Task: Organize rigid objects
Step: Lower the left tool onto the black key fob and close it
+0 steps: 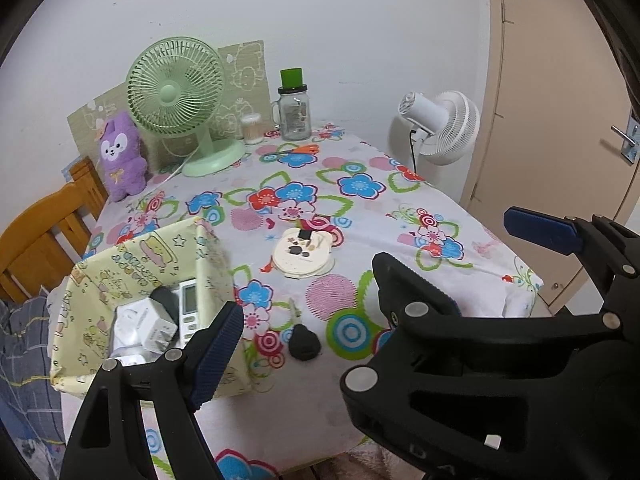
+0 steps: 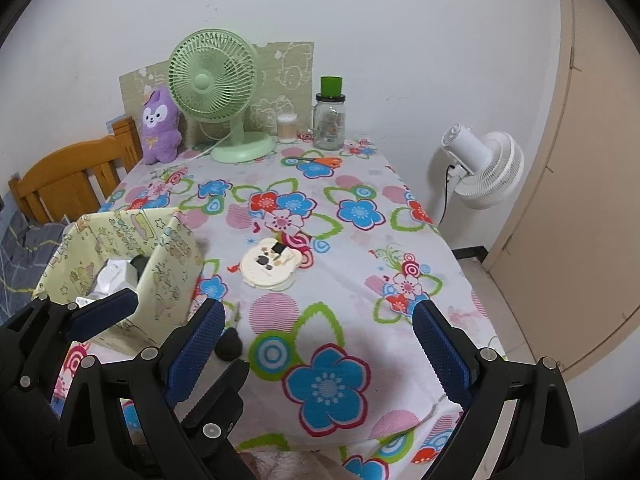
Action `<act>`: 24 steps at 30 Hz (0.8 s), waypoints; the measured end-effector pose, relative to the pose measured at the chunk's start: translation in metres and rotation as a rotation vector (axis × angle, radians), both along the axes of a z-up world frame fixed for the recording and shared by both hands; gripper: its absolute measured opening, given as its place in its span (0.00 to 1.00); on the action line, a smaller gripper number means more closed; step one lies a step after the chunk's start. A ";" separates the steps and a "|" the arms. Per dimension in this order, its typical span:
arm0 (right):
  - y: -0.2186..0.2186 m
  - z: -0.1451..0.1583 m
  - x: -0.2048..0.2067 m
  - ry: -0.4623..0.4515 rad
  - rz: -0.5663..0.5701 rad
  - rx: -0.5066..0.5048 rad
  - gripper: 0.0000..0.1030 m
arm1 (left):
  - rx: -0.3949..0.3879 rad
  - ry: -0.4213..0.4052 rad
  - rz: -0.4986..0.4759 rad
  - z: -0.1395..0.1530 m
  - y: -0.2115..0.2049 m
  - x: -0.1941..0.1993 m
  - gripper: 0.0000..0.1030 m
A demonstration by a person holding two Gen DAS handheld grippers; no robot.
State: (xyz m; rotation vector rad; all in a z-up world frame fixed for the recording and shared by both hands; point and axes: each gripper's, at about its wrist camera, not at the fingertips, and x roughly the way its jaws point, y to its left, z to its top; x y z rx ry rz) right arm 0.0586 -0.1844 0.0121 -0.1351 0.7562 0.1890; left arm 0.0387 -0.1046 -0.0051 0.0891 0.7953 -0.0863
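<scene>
Now, from the left wrist: the left gripper (image 1: 312,324) hangs with jaws spread wide, nothing between the pads. Right in that gap, near the left pad, lies the black key fob (image 1: 304,343), a rounded dark lump on the flowered tablecloth (image 1: 400,216). Beyond it sits the cream round case (image 1: 303,254). Left of the jaws, the yellow patterned box (image 1: 132,256) holds a white charger plug (image 1: 156,330) and a remote (image 1: 189,304); its print is too small to read.

Over to the right wrist: the right gripper (image 2: 320,346) gapes open too, empty. The fob peeks out just inside its left pad, the box well left.
</scene>
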 end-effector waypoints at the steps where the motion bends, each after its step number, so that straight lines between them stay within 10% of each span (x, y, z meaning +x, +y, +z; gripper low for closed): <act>1: -0.002 -0.002 0.001 0.001 0.000 0.000 0.94 | -0.001 -0.001 0.000 -0.002 -0.002 0.001 0.82; 24: -0.019 -0.067 0.025 0.026 0.031 0.000 0.94 | -0.036 0.046 0.095 -0.066 -0.015 0.020 0.82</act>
